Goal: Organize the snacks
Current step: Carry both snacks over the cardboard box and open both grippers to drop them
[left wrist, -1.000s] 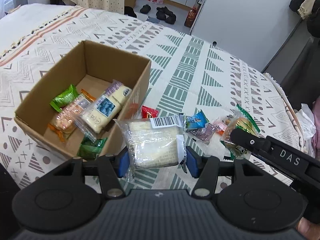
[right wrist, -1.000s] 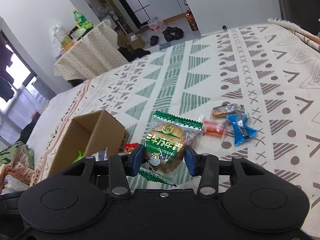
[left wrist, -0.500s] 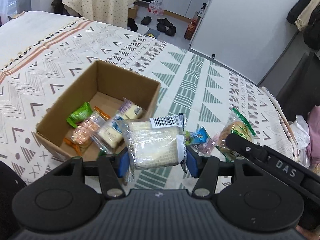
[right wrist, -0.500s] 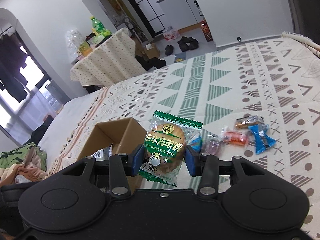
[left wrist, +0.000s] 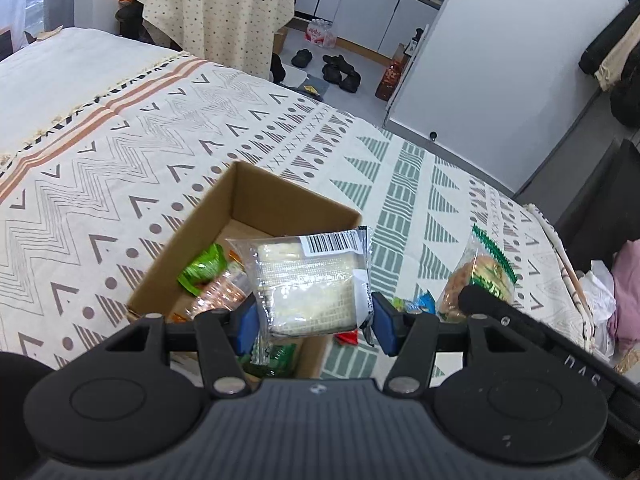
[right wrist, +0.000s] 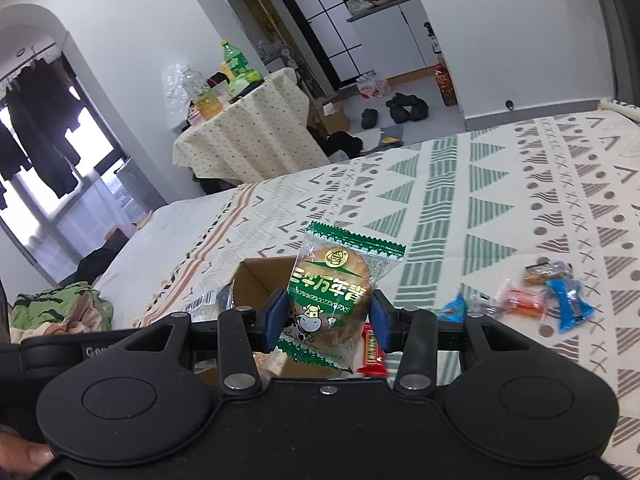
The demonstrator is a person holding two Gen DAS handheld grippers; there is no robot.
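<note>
Lifted since a second ago, left hand-held gripper [left wrist: 314, 322] pinching clear white snack pack [left wrist: 310, 282] mid-frame over cardboard box [left wrist: 240, 216], right hand-held gripper [right wrist: 326, 322] pinching green cake packet [right wrist: 334, 288] mid-frame above box, loose candies [right wrist: 552, 296] lower right on bed [right wrist: 500, 184].

My left gripper [left wrist: 311, 322], a black two-finger tool with blue pads [left wrist: 245, 325], points steeply downward, and its jaws are clamped against the two sides of a clear-wrapped pale square cake with a barcode label [left wrist: 310, 282], lifting it clear of whatever lies below. My right gripper [right wrist: 326, 320], the same black build with blue pads [right wrist: 274, 316], tilts down more gently and pinches a green-and-clear packet holding a round golden pastry [right wrist: 334, 292] between its jaws, upright. In the right wrist view, a fingertip of my hand [right wrist: 22, 456] shows at the lower left edge of the tool body.
</note>
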